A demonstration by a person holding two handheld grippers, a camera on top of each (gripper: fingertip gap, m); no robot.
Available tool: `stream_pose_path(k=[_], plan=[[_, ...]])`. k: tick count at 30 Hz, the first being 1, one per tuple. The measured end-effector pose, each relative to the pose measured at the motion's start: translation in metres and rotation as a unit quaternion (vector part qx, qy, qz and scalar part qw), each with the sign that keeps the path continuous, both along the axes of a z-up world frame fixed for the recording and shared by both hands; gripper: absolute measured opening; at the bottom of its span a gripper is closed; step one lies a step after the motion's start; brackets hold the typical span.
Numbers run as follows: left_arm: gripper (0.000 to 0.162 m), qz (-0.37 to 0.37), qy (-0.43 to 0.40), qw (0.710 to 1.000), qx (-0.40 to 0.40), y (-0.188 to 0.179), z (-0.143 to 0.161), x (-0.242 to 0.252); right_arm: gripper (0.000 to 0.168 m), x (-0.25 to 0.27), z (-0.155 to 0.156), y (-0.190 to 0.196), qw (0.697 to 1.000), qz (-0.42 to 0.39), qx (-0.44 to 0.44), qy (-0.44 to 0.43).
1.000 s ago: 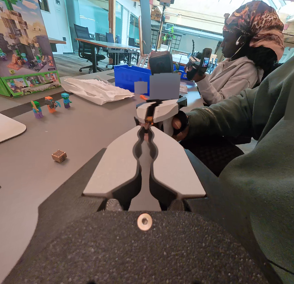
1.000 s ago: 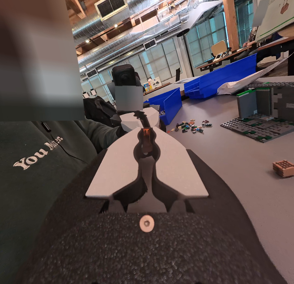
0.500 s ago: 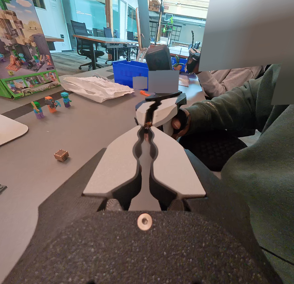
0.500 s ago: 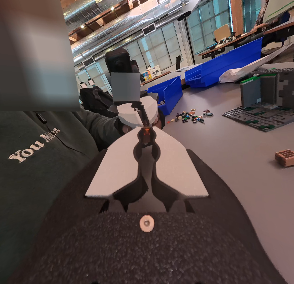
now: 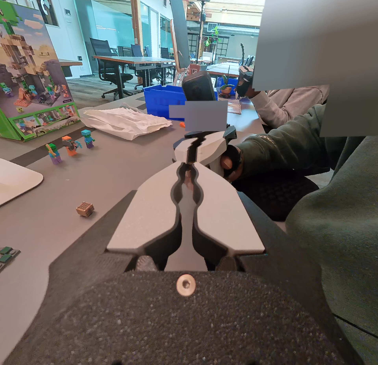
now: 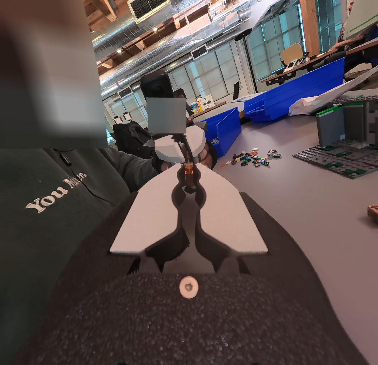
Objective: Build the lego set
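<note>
My two grippers are held above the grey table, pointing at each other tip to tip. In the left wrist view my left gripper (image 5: 187,167) is shut on a small pale-brown lego piece (image 5: 189,180); the right gripper's white fingers (image 5: 210,148) stand just beyond it. In the right wrist view my right gripper (image 6: 188,166) is shut on a small orange and brown lego piece (image 6: 188,170), with the left gripper's fingers (image 6: 169,150) right behind it. The two pieces meet at the tips; the joint itself is hidden.
A brown studded block (image 5: 84,209) lies on the table, also in the right wrist view (image 6: 373,212). Three minifigures (image 5: 70,145), the set box (image 5: 30,78), a white bag (image 5: 126,121), blue bins (image 6: 223,134), loose pieces (image 6: 251,158) and the grey baseplate build (image 6: 343,162) stand around. Left and right tips are no more than a few centimetres apart. Both grippers' tips are roughly 20 cm from the brown studded block (image 5: 84,209).
Both grippers stay shut and tip to tip. The right gripper has tilted a little and its tips sit closer against the left gripper's tips.
</note>
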State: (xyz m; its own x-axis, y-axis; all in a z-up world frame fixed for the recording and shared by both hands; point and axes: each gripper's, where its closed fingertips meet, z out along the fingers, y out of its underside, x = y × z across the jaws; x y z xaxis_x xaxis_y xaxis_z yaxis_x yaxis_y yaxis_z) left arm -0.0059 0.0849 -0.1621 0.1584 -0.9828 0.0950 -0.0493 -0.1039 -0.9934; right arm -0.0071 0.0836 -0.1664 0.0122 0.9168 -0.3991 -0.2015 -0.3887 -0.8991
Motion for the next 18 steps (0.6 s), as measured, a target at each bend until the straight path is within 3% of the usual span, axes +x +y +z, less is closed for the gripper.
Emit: stream_pose_path(k=[18], plan=[[0.005,0.005,-0.02,1.0,0.0,-0.002,-0.002,0.001,0.008,-0.001,0.012,-0.002,0.993,-0.013,0.083,-0.087]])
